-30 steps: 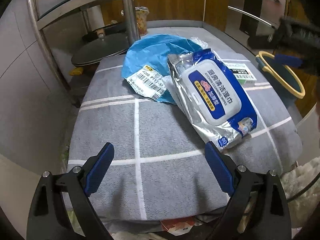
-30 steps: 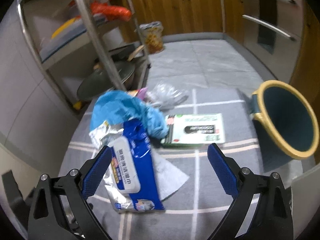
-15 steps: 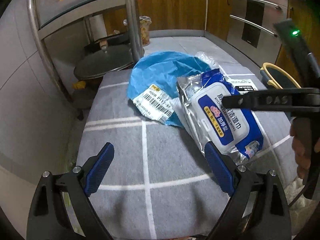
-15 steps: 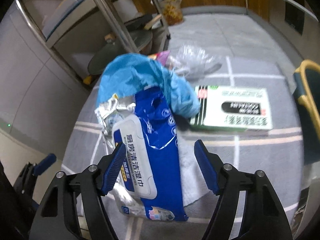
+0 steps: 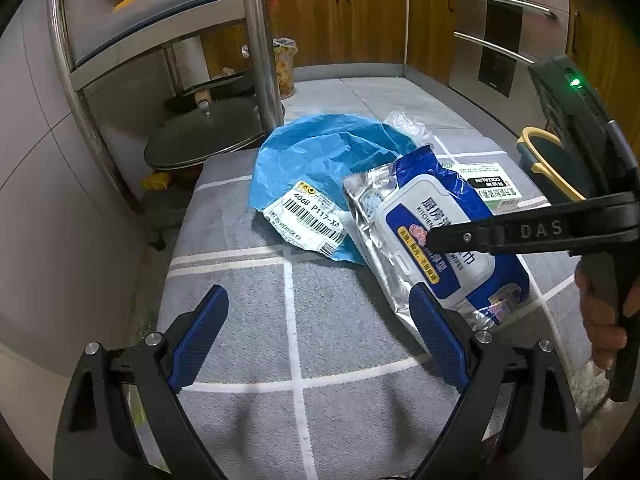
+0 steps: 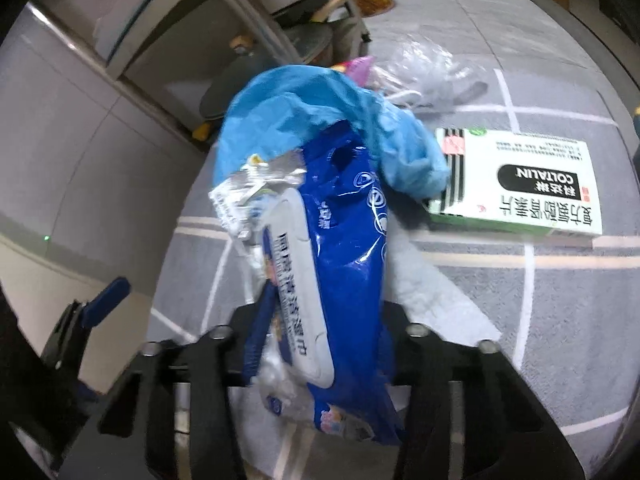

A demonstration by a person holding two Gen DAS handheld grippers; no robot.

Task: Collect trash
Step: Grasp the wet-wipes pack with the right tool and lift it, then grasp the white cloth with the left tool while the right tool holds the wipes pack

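Observation:
A blue wet-wipes pack [image 6: 344,240] with a white lid lies on the grey checked mat [image 5: 240,320]; it also shows in the left wrist view [image 5: 440,248]. My right gripper [image 6: 320,332] has closed its jaws on the pack's near end. A crumpled blue mailer bag [image 5: 320,160] with a barcode label lies behind the pack. A white and green medicine box [image 6: 520,184] lies to the right. My left gripper [image 5: 316,336] is open and empty above the mat, left of the pack.
A blue bin with a yellow rim [image 5: 552,164] stands at the right. Clear crumpled plastic [image 6: 432,76] lies behind the bag. A metal rack [image 5: 260,40] with a pan lid [image 5: 208,136] stands at the back left. Wooden cabinets line the back.
My right gripper moved down and forward onto the wipes pack and closed on it. My left gripper drew back slightly and stayed open.

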